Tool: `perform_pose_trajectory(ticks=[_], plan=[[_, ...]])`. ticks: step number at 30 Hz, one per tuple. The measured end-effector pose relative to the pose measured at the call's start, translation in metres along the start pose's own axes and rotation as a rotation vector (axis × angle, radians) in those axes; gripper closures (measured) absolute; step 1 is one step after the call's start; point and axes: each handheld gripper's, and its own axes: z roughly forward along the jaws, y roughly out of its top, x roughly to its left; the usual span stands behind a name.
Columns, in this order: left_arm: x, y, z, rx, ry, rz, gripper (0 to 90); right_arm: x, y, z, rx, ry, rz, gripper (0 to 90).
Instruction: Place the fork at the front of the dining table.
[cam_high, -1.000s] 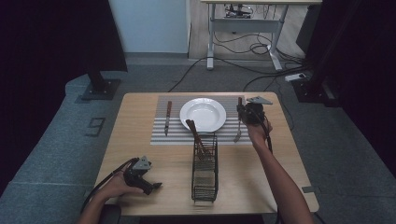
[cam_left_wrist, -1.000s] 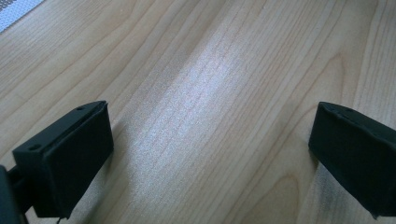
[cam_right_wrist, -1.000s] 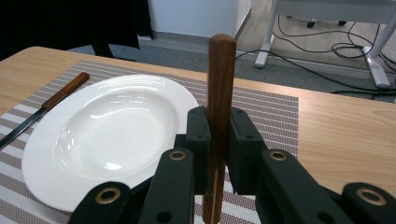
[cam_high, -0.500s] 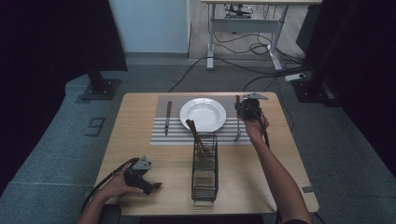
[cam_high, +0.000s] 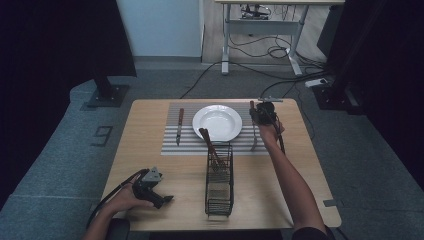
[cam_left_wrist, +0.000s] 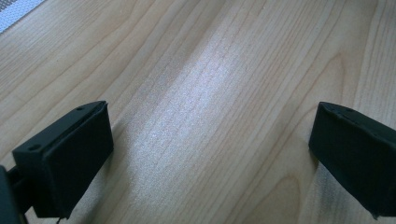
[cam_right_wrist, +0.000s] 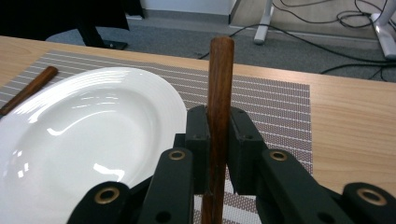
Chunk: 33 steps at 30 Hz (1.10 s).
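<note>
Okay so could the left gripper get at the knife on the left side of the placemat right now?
Probably yes. The left gripper is open and holds nothing, resting near the table's front left corner. The knife lies flat on the placemat, with bare tabletop between them and the wire basket off to the side.

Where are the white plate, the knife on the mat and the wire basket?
white plate (cam_high: 218, 122), high view, middle of its bowl.
knife (cam_high: 179, 126), high view, about the middle of its length, left of the plate.
wire basket (cam_high: 220, 201), high view, its near end wall.
</note>
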Motion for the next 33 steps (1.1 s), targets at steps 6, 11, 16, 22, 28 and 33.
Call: perform_pose_trajectory(ticks=[6, 11, 16, 22, 28, 33], plan=[[0.0, 0.0, 0.0, 0.0, 0.002, -0.002, 0.0, -0.001, -0.002, 0.016, 0.018, -0.016, 0.012, 79.7], [0.0, 0.0, 0.0, -0.001, 0.001, -0.001, 0.0, -0.002, -0.005, 0.028, 0.043, -0.019, 0.029, 79.5], [0.0, 0.0, 0.0, -0.001, 0.0, 0.0, 0.0, -0.005, -0.005, 0.043, 0.068, -0.03, 0.027, 79.5], [0.0, 0.0, 0.0, -0.001, 0.0, 0.0, 0.0, -0.011, -0.011, 0.054, 0.078, -0.035, 0.047, 79.2], [0.001, 0.001, 0.001, 0.0, -0.002, 0.002, 0.0, -0.018, -0.018, 0.065, 0.097, -0.046, 0.066, 78.8], [0.001, 0.001, 0.001, 0.0, -0.002, 0.002, 0.0, -0.024, -0.023, 0.073, 0.113, -0.067, 0.073, 79.9]])
